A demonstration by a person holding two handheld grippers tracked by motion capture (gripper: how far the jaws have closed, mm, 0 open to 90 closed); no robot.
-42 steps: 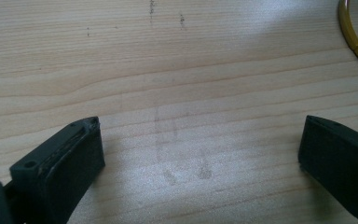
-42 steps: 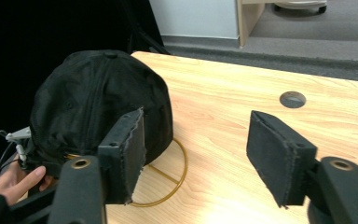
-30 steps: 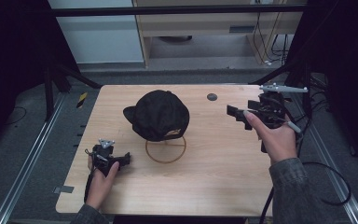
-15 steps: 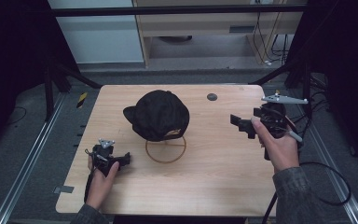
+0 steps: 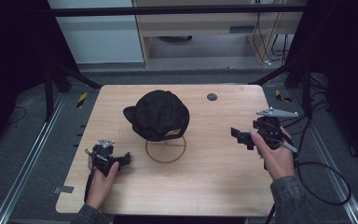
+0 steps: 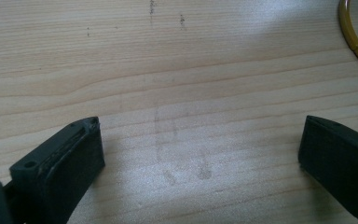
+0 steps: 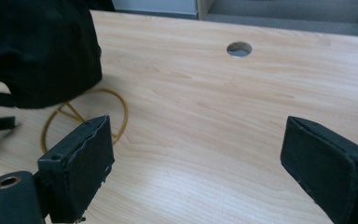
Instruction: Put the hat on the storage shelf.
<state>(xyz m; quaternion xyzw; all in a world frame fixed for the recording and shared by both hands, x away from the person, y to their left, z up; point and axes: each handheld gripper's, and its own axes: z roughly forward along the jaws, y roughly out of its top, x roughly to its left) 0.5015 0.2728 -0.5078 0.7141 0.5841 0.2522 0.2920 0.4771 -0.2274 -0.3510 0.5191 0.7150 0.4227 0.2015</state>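
A black fabric baseball cap [image 5: 161, 114] sits atop a gold wire ring stand [image 5: 165, 149] on the pale wooden table [image 5: 205, 186]. The left gripper [image 5: 125, 158], jaws spread wide, rests left of the stand. The right gripper [image 5: 237, 136], jaws likewise apart and empty, is held well right of the cap.

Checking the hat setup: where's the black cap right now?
In the high view the black cap sits on the gold wire stand at the table's centre, between the two grippers, left of the round hole; the right gripper view shows it at upper left.
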